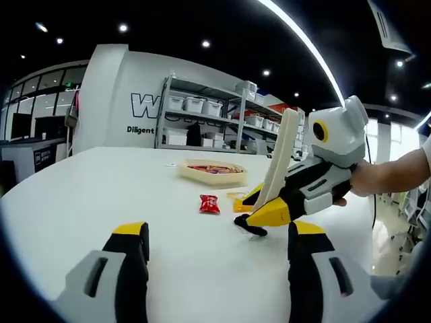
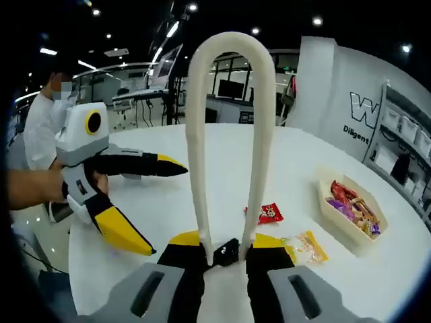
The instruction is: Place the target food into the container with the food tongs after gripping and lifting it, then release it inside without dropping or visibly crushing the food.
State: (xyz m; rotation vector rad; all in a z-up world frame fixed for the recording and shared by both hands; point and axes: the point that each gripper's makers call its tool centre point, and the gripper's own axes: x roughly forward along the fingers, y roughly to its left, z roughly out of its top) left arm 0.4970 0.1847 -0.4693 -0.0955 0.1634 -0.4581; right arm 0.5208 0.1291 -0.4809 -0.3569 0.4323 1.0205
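A red snack packet (image 1: 209,204) (image 2: 271,213) lies on the white table (image 1: 101,195), with a yellow packet (image 2: 306,245) beside it. Behind them stands a shallow cream container (image 1: 212,173) (image 2: 353,215) holding several wrapped snacks. My right gripper (image 2: 225,245) is shut on the two legs of the cream food tongs (image 2: 232,134), whose bend points away from the jaws. In the left gripper view the right gripper (image 1: 246,214) rests low on the table just right of the red packet, tongs (image 1: 283,155) sticking up. My left gripper (image 1: 215,235) (image 2: 168,210) is open, holding nothing.
Metal shelves with white bins (image 1: 202,108) stand past the table's far edge by a white wall. A person in white (image 2: 40,121) is at the left of the right gripper view. A hand (image 1: 367,178) holds the right gripper.
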